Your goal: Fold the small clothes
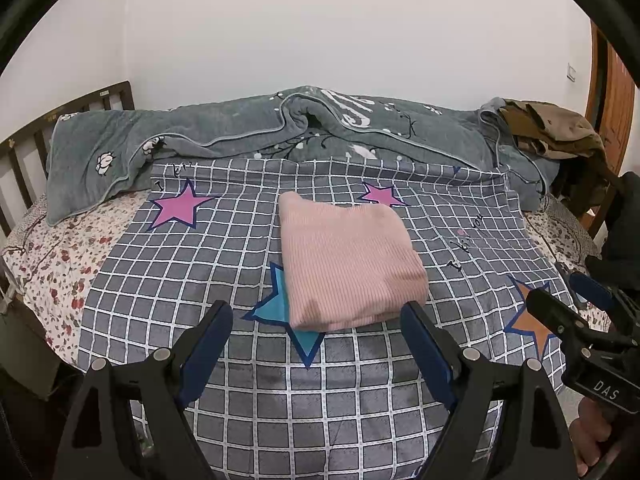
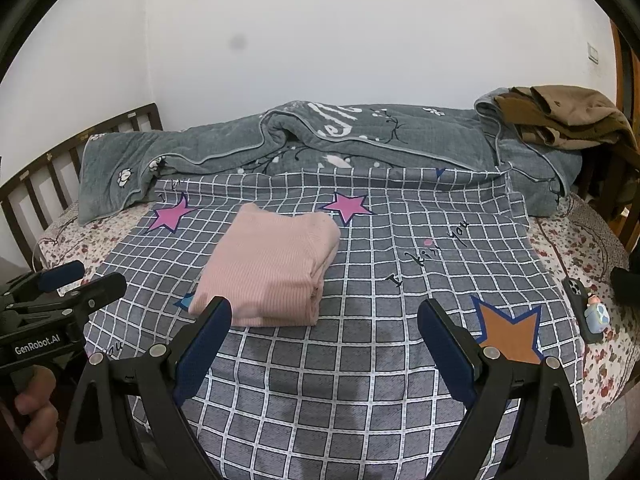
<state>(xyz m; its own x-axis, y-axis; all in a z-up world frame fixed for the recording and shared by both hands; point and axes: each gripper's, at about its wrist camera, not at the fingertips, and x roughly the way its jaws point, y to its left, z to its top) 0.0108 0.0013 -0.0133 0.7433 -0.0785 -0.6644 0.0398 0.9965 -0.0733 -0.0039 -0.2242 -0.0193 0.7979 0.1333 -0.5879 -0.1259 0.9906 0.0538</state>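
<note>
A pink ribbed garment (image 1: pixel 348 260) lies folded into a neat rectangle on the grey checked cloth with stars (image 1: pixel 280 380); it also shows in the right wrist view (image 2: pixel 268 268). My left gripper (image 1: pixel 316 316) is open and empty, held just in front of the garment's near edge. My right gripper (image 2: pixel 324 316) is open and empty, in front of and to the right of the garment. The right gripper also shows at the right edge of the left wrist view (image 1: pixel 568 292), and the left gripper at the left edge of the right wrist view (image 2: pixel 76 280).
A grey quilt (image 1: pixel 240 132) is bunched along the back of the bed. Brown clothes (image 1: pixel 548 128) are piled at the back right. A phone and a small figurine (image 2: pixel 588 308) lie on the floral sheet (image 2: pixel 600 360) at the right. A wooden headboard (image 1: pixel 40 132) stands at the left.
</note>
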